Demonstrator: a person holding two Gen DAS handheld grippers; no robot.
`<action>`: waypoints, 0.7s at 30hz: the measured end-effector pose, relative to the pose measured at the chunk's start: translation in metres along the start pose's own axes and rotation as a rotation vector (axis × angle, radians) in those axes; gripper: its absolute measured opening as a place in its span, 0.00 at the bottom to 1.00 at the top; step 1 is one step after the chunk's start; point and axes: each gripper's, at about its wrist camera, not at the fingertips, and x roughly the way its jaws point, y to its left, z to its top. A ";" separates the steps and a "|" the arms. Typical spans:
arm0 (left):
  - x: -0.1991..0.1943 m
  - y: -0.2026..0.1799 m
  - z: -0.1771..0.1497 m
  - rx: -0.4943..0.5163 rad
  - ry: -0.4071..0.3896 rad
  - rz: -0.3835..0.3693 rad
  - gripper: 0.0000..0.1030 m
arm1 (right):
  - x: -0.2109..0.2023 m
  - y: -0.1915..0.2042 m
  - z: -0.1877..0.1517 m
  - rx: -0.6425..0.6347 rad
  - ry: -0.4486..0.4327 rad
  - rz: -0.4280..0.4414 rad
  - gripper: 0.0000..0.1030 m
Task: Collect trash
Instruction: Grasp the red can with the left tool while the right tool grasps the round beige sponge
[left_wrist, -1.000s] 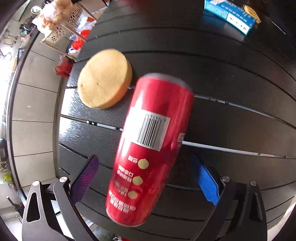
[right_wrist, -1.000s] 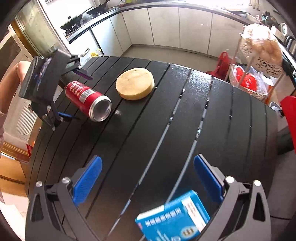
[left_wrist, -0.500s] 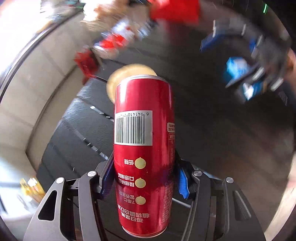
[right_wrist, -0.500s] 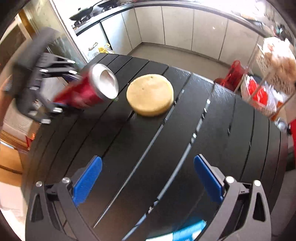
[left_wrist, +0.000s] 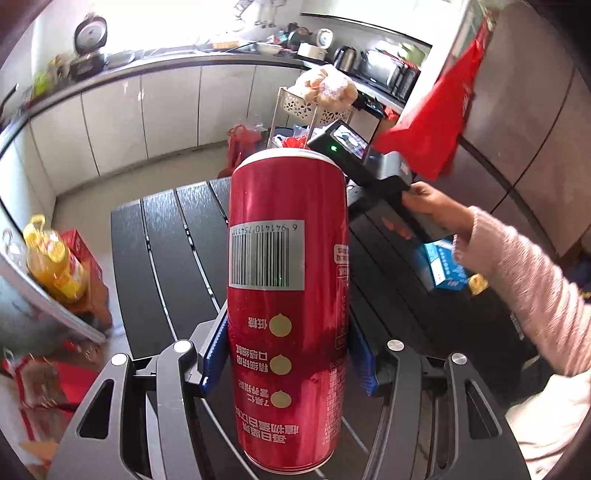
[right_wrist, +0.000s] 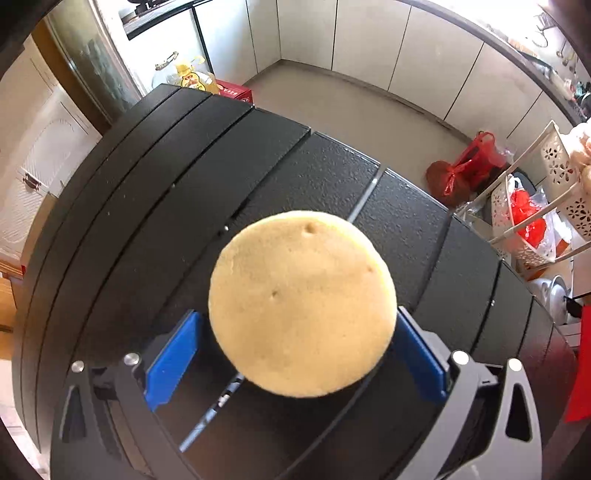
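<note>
Kitchen cabinets with pale, flat doors run along the far wall, behind a black counter (right_wrist: 325, 177) made of long, grainy slats with narrow gaps between them.

From the left wrist view, the left gripper (left_wrist: 288, 356) pinches a tall, slim red can (left_wrist: 288, 295) between its blue ribbed pads, low on the can's smooth metal side. The can is lifted clear of the counter. Its white barcode label and the printed text appear upside down.

Beyond the can, a hand (left_wrist: 428, 203) in a fuzzy pink sleeve (left_wrist: 517, 288) grips the black handle of the other tool. A blue box (left_wrist: 443, 266) lies on the counter beneath that arm.

From the right wrist view, the right gripper (right_wrist: 295, 350) is spread wide around a round, thick, tan sponge (right_wrist: 301, 310) with a soft, pitted top. The sponge lies flat on the counter. One blue pad stands apart from it on the left; the right pad is just beside its edge, and contact cannot be told.
</note>
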 end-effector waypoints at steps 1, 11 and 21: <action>0.000 0.000 -0.002 -0.014 -0.004 0.008 0.52 | 0.001 0.000 0.002 0.000 -0.001 0.000 0.95; 0.006 0.005 -0.013 -0.110 -0.027 -0.014 0.52 | -0.009 0.009 -0.009 0.017 -0.013 -0.013 0.81; 0.003 -0.004 -0.025 -0.119 -0.044 -0.030 0.52 | -0.013 0.028 -0.016 0.041 0.020 0.060 0.77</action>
